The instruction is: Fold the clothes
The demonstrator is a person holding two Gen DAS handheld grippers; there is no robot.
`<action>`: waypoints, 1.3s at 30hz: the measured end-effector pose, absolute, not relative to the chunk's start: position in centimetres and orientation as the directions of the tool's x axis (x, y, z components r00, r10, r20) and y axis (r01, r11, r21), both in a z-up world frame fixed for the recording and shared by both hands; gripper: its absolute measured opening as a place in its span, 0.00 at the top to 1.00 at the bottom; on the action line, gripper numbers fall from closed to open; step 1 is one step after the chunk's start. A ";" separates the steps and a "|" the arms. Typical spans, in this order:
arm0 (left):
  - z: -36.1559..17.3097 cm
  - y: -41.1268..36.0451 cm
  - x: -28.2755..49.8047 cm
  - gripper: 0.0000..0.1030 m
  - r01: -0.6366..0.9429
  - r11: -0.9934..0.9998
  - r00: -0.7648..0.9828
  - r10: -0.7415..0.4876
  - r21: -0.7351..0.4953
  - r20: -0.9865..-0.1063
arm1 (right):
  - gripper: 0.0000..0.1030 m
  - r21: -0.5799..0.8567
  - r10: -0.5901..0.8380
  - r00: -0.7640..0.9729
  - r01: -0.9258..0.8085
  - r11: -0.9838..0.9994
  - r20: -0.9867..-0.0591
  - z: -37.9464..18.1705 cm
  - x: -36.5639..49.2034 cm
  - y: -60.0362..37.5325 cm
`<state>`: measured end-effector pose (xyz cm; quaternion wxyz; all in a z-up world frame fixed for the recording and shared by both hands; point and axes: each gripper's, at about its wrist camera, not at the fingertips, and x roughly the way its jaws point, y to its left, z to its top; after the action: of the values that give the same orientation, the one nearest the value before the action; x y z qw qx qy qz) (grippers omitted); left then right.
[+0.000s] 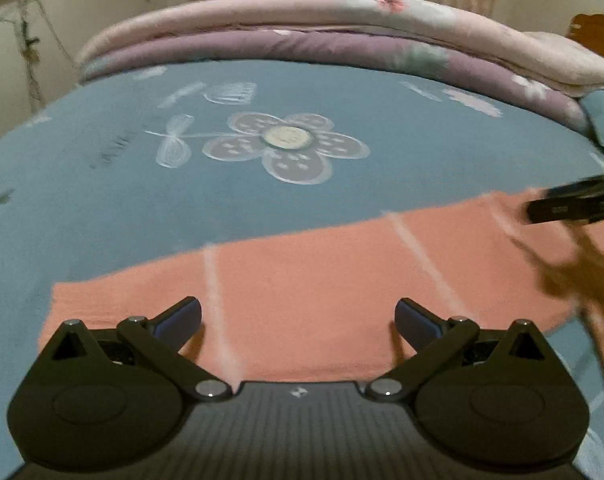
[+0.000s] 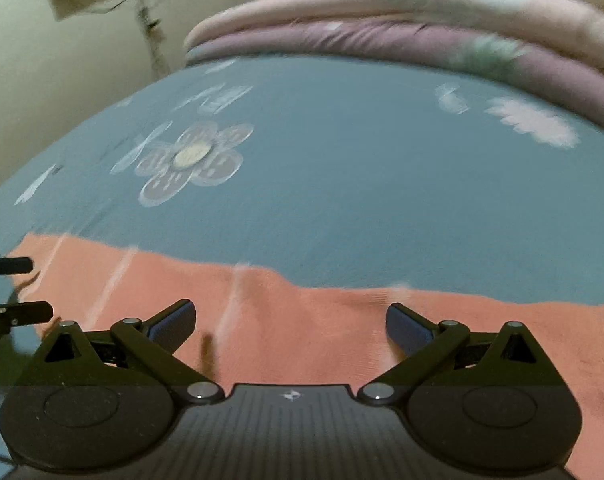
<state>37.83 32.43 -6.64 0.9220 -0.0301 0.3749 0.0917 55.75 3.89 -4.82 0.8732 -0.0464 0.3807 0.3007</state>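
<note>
Now my left gripper (image 1: pixel 298 320) and right gripper (image 2: pixel 290 320) both gape empty over the cloth (image 1: pixel 321 280). It stretches sideways beneath them, one end nearer each.

Right gripper (image 2: pixel 290 320) (jaws wide) — over pink garment (image 2: pixel 302 328)

The bed (image 1: pixel 102 200) was covered by a blue sheet printed with a large white flower (image 1: pixel 286 146). A salmon-pink cloth with thin pale stripes (image 1: pixel 321 280) lay flat along its near edge. Folded pink and purple quilts (image 1: pixel 302 36) were stacked along the far edge.
</note>
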 end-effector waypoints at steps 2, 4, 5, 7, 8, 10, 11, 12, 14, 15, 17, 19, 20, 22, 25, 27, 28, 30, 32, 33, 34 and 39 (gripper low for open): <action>-7.4 33.3 38.2 0.01 -0.241 0.970 0.673 0.184 0.022 -0.716 | 0.00 0.079 0.400 0.612 -0.483 0.872 -0.682 -4.4 54.9 2.8; -8.0 34.3 38.0 0.00 -0.265 0.964 0.672 0.159 -0.035 -0.723 | 0.00 0.032 0.317 0.654 -0.408 0.912 -0.687 -4.7 54.6 1.7; -8.1 34.3 37.9 0.00 -0.258 0.966 0.673 0.157 -0.030 -0.723 | 0.00 0.028 0.290 0.641 -0.386 0.922 -0.711 -5.6 55.1 1.4; -8.1 34.2 37.8 0.00 -0.254 0.967 0.673 0.155 -0.028 -0.724 | 0.00 0.035 0.281 0.620 -0.378 0.925 -0.732 -7.1 56.2 1.2; -8.1 34.2 37.8 0.00 -0.255 0.966 0.672 0.155 -0.030 -0.724 | 0.00 0.038 0.288 0.624 -0.381 0.924 -0.726 -7.6 56.7 1.2; -8.1 34.2 37.9 0.00 -0.252 0.967 0.671 0.155 -0.026 -0.725 | 0.00 0.029 0.290 0.640 -0.385 0.922 -0.712 -7.8 57.9 1.8; -8.1 34.2 37.9 0.00 -0.251 0.968 0.670 0.154 -0.026 -0.727 | 0.00 0.033 0.297 0.643 -0.389 0.921 -0.706 -7.7 58.7 2.0; -8.1 34.2 37.9 0.00 -0.250 0.968 0.670 0.153 -0.027 -0.727 | 0.00 0.049 0.306 0.641 -0.386 0.921 -0.704 -7.6 59.5 2.1; -8.1 34.2 37.8 0.00 -0.249 0.968 0.673 0.153 -0.028 -0.724 | 0.00 0.084 0.311 0.619 -0.367 0.927 -0.721 -7.1 60.4 2.1; -8.1 34.2 37.7 0.00 -0.249 0.968 0.675 0.153 -0.028 -0.722 | 0.00 0.090 0.305 0.616 -0.355 0.930 -0.726 -6.6 60.1 1.8; -8.2 34.3 37.5 0.00 -0.248 0.968 0.678 0.152 -0.028 -0.719 | 0.00 0.109 0.310 0.614 -0.342 0.933 -0.726 -5.5 58.8 1.1; -8.2 34.3 37.5 0.00 -0.246 0.969 0.681 0.152 -0.028 -0.717 | 0.00 0.146 0.350 0.598 -0.363 0.920 -0.721 -5.1 57.1 0.6; -8.3 34.3 37.5 0.00 -0.247 0.969 0.681 0.153 -0.028 -0.716 | 0.00 0.151 0.358 0.584 -0.373 0.915 -0.729 -5.4 56.6 0.8; -8.3 34.3 37.5 0.00 -0.249 0.968 0.682 0.154 -0.028 -0.715 | 0.00 0.103 0.332 0.571 -0.395 0.913 -0.751 -6.6 56.7 2.3; -8.3 34.3 37.5 0.00 -0.248 0.968 0.682 0.154 -0.029 -0.715 | 0.00 0.034 0.309 0.627 -0.411 0.911 -0.715 -7.6 57.5 4.0; -8.3 34.3 37.5 0.00 -0.248 0.968 0.680 0.152 -0.030 -0.717 | 0.00 0.041 0.312 0.638 -0.402 0.915 -0.704 -7.5 59.0 4.4; -8.2 34.3 37.5 0.00 -0.247 0.968 0.678 0.151 -0.031 -0.719 | 0.00 0.051 0.317 0.631 -0.402 0.914 -0.708 -7.4 59.6 4.4; -7.9 34.4 37.5 0.01 -0.245 0.969 0.673 0.148 -0.029 -0.725 | 0.00 0.086 0.340 0.611 -0.406 0.910 -0.715 -6.6 59.9 3.9; -7.3 34.2 37.2 0.01 -0.241 0.970 0.670 0.144 -0.030 -0.728 | 0.00 0.133 0.374 0.587 -0.412 0.901 -0.718 -5.6 59.3 2.7; -7.0 34.1 36.9 0.01 -0.231 0.972 0.683 0.137 -0.034 -0.718 | 0.00 0.135 0.385 0.587 -0.423 0.896 -0.712 -5.1 58.3 1.9; -6.7 34.0 36.6 0.01 -0.221 0.975 0.694 0.130 -0.038 -0.708 | 0.00 0.137 0.396 0.588 -0.435 0.890 -0.705 -4.5 57.2 1.1; -6.9 35.2 37.0 0.01 -0.235 0.972 0.696 0.148 -0.029 -0.703 | 0.00 0.103 0.370 0.552 -0.454 0.885 -0.748 -4.6 53.1 -1.5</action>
<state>37.04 35.24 -6.88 0.9190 -0.0582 0.3759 0.1041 53.10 -1.50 -4.65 0.8793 -0.0510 0.4115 0.2343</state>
